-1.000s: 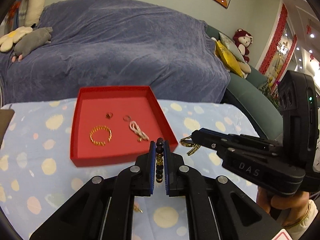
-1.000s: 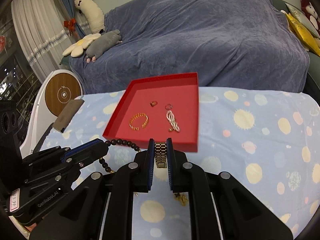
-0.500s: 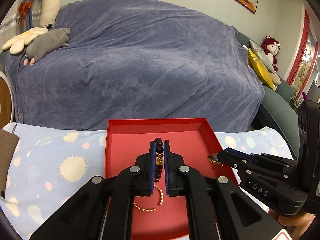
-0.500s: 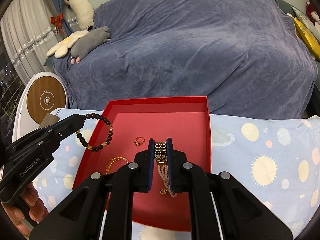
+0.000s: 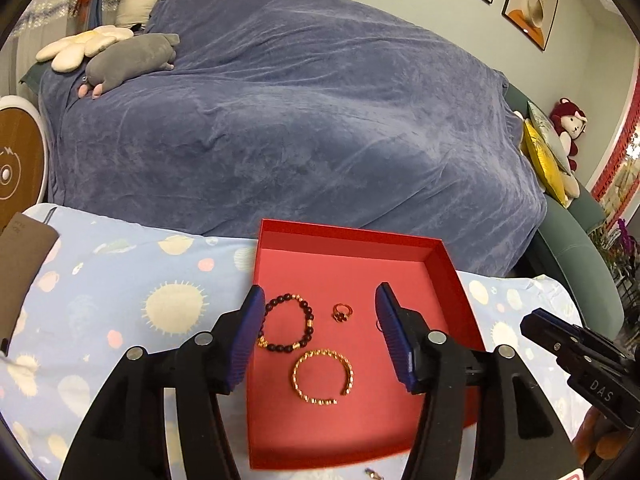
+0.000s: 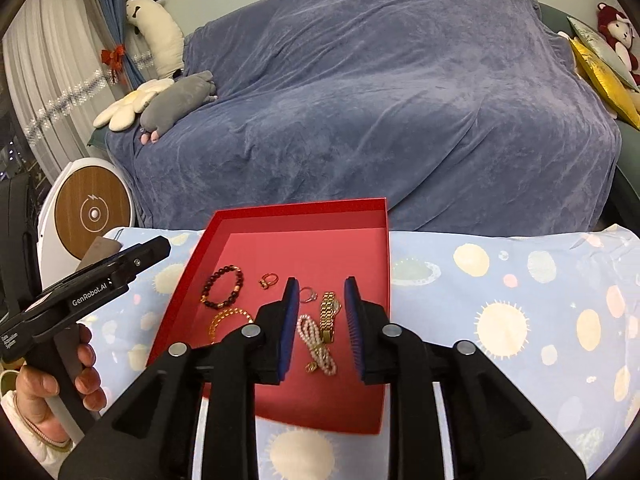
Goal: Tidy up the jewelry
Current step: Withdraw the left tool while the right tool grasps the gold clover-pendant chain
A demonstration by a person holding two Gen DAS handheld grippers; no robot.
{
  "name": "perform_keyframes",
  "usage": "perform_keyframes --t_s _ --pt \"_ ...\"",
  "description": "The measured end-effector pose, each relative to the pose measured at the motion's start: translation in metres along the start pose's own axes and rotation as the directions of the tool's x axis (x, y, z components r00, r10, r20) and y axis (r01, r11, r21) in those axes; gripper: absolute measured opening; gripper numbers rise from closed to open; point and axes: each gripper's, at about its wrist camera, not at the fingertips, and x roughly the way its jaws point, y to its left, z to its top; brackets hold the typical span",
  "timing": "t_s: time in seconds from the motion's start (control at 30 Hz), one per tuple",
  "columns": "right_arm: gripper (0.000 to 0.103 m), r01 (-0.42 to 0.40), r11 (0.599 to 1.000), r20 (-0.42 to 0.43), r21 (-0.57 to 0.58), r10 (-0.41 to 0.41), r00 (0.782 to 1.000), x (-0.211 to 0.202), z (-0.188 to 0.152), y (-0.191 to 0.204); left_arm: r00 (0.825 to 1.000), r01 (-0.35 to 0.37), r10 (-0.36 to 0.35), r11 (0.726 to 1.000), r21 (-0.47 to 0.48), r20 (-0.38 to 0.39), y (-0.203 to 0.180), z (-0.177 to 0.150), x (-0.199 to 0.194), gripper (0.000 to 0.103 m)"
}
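left tool (image 5: 320, 330): jaws just spread wide, nothing gripped; beaded bracelet (image 5: 286, 328) lies loose in red tray (image 5: 352, 236), frame centre.
right tool (image 6: 322, 312): jaws just parting, narrow gap, gold watch (image 6: 329, 314) lying free between them beside pearl strand (image 6: 316, 344).

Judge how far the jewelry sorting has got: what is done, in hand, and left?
Done: beaded bracelet, gold watch and other pieces lie in the red tray. In hand: nothing; left gripper and right gripper have just opened. Left: a small gold piece beside the tray.
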Motion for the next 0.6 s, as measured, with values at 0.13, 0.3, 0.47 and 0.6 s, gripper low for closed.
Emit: perform_keyframes --t_s 0.13,0.3,0.47,0.6 --pt "0.027 0.004 1.000 0.001 -0.010 -0.004 1.000 -0.039 -0.022 0.006 1.000 0.000 0.000 1.000 0.006 0.023 -0.004 -0.019 -0.042 0.065" --pt "0.034 -0.001 1.000 -0.019 -0.007 0.001 1.000 -0.073 -0.064 0.010 1.000 0.009 -0.009 1.000 0.019 -0.019 -0.011 -0.052 -0.074 0.066" --pt "0.035 -0.014 0.999 -0.056 0.047 0.017 0.998 -0.091 -0.108 0.006 0.998 -0.018 0.021 0.998 0.058 -0.062 -0.020 -0.101 -0.093 0.076" --pt "0.035 -0.007 0.998 -0.111 0.066 0.015 0.994 -0.087 -0.137 0.004 0.990 -0.010 0.018 0.998 0.060 -0.139 -0.026 -0.141 -0.089 0.076"
